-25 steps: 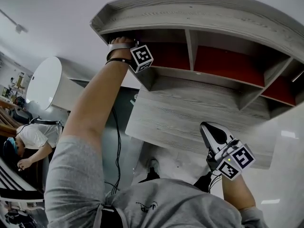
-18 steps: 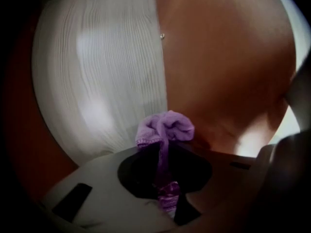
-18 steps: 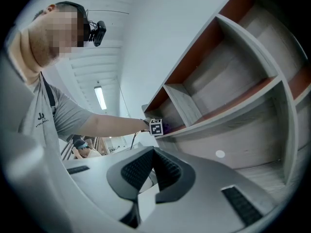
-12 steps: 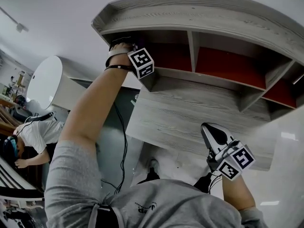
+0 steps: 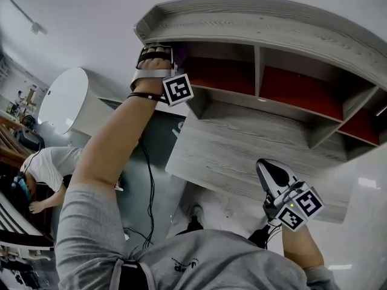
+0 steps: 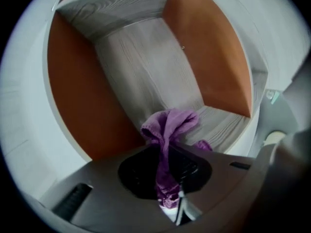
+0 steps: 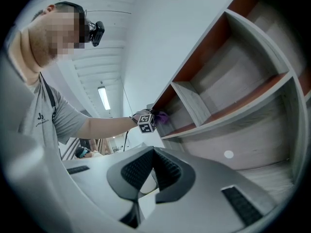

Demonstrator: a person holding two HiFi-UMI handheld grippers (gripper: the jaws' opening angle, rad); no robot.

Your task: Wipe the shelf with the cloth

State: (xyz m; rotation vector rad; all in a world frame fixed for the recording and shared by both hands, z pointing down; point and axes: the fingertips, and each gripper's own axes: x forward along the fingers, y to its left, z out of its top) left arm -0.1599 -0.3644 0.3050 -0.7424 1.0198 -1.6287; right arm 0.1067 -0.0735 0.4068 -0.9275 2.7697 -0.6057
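The grey wooden shelf (image 5: 254,23) with red-backed compartments hangs on the wall above me. My left gripper (image 5: 158,50) is raised to the mouth of its leftmost compartment. In the left gripper view, the left gripper (image 6: 167,147) is shut on a bunched purple cloth (image 6: 169,123), which sticks out toward the compartment's grey floor (image 6: 146,67). The right gripper view shows that cloth (image 7: 162,116) at the compartment's edge. My right gripper (image 5: 272,173) hangs low, below the shelf and away from it. Its jaws (image 7: 153,154) are shut with nothing in them.
A grey wood panel (image 5: 242,156) runs under the shelf. A white rounded cabinet (image 5: 60,101) stands to the left, with a person (image 5: 42,168) bent over beside it. A black cable (image 5: 148,186) hangs along my left arm.
My left gripper has drawn back and down a little, from inside the leftmost compartment to its mouth, still holding the cloth. The right gripper has stayed put.
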